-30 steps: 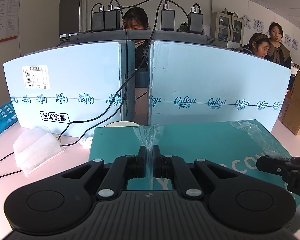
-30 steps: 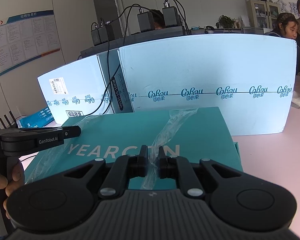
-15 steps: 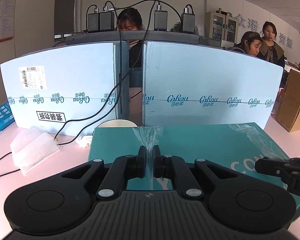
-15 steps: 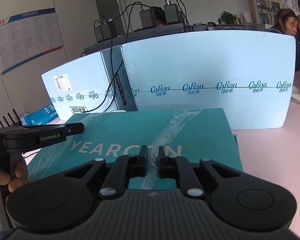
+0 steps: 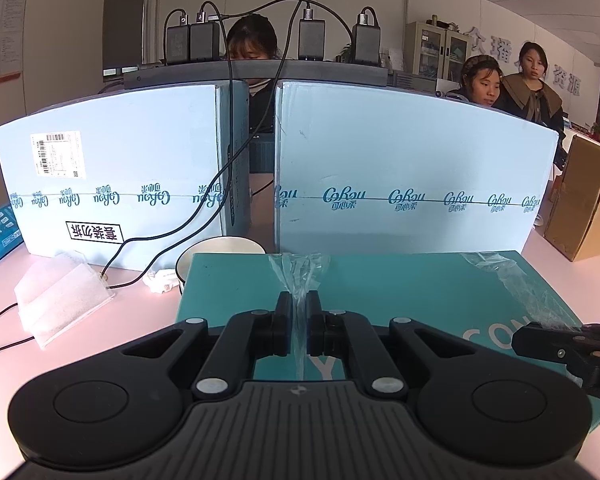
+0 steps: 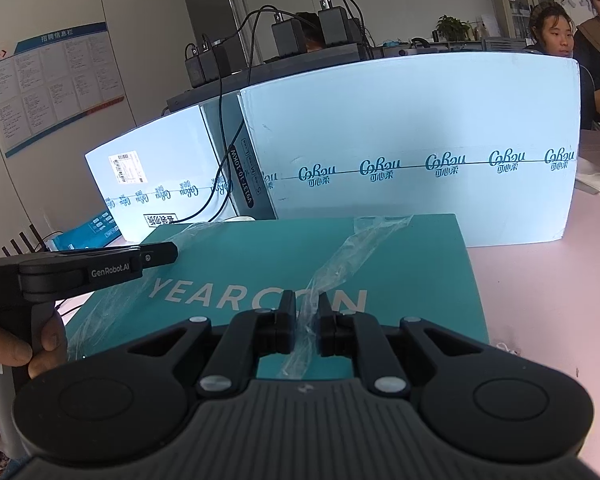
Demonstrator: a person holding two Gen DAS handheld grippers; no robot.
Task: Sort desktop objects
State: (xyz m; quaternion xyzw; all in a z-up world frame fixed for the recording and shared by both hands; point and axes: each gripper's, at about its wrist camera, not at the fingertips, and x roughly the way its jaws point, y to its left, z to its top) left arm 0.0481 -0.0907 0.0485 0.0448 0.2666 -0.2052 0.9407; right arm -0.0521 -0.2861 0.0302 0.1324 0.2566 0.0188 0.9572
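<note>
The teal box (image 5: pixel 400 292) lies flat just beyond both closed jaws.

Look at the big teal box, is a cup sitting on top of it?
No, the teal box has only strips of clear tape on its lid; the white cup stands on the table behind its far left corner.

The right gripper (image 6: pixel 304 322) holds its black fingers (image 6: pixel 286 320) nearly together, with a strip of crumpled clear plastic tape (image 6: pixel 332 272) running between them. Under the fingers lies a flat teal cardboard box printed YEARCON (image 6: pixel 400 248) on the pale pink counter (image 6: pixel 540 280). Left of the fingers, a hand (image 6: pixel 8 352) grips the black left gripper (image 6: pixel 156 252) above the box. Beyond the fingers stand two light blue cartons (image 6: pixel 420 120).
</note>
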